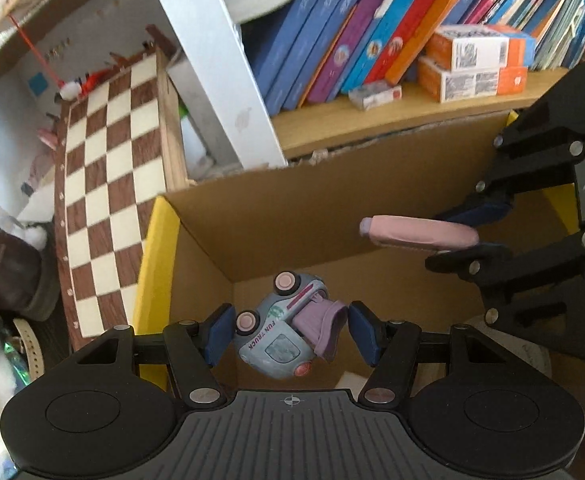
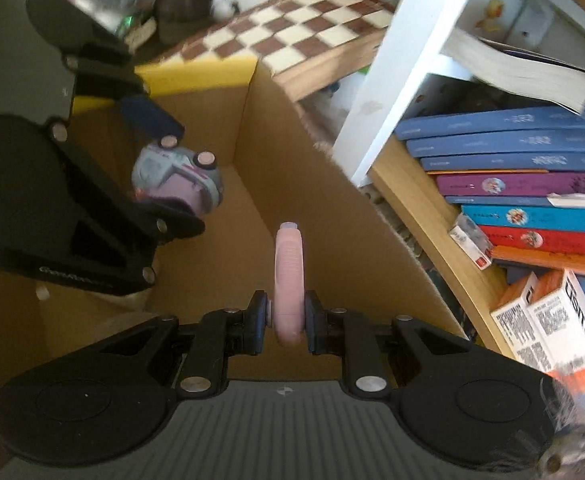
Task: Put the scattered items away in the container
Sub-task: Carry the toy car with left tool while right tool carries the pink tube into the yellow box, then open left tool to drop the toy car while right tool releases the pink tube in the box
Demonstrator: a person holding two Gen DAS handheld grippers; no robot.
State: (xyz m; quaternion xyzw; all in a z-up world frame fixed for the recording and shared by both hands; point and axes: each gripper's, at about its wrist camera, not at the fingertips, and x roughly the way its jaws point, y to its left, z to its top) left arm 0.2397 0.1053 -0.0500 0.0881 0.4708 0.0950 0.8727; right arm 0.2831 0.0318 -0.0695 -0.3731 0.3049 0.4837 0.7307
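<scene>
Left gripper (image 1: 288, 334) stands released over the open cardboard box (image 1: 292, 216); its blue pads sit apart on either side of the toy truck (image 1: 280, 332), with a visible gap at each pad. The truck lies tipped, wheels toward the far wall, and whether it rests on the box floor or is in mid-fall cannot be told. Right gripper (image 2: 288, 318) is clenched on a pink flat-bodied item (image 2: 288, 276), gripped at its near end; the item's long axis runs straight forward from the fingers, its capped tip pointing into the box.

Judgement: the pink item hangs inside the box opening, above the floor, so the release turns on nothing but parting the fingers; it lies directly ahead of the right gripper and well clear of the truck, which sits to that gripper's left. The left gripper is nearer the truck and need only withdraw upward.

Beyond the box: a chessboard (image 1: 104, 184) leaning at its left, and a bookshelf (image 1: 392, 108) with books (image 1: 332, 32) behind.
</scene>
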